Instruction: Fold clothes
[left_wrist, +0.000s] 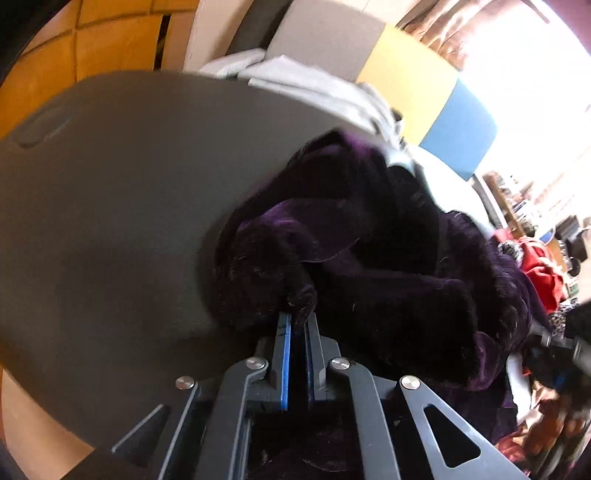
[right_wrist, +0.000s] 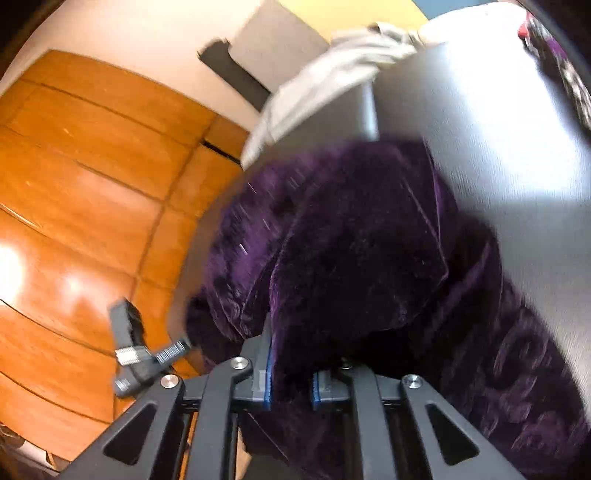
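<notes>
Purple velvet garment (left_wrist: 369, 258) bunched in heap on grey surface (left_wrist: 110, 221), near its right edge. Left gripper (left_wrist: 298, 321): jaws together, pinching small fold of garment at near side. Right gripper (right_wrist: 291, 354): jaws clamped on thicker fold of garment. Folded grey clothes (left_wrist: 314, 92) at far edge. Wooden floor (right_wrist: 74, 184) to left.

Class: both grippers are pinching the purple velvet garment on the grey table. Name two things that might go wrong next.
1. The left gripper pinches only a small tuft of the purple velvet garment, so it may slip free.
2. The garment hangs over the grey table edge near the right gripper; it might slide towards the floor.
</notes>
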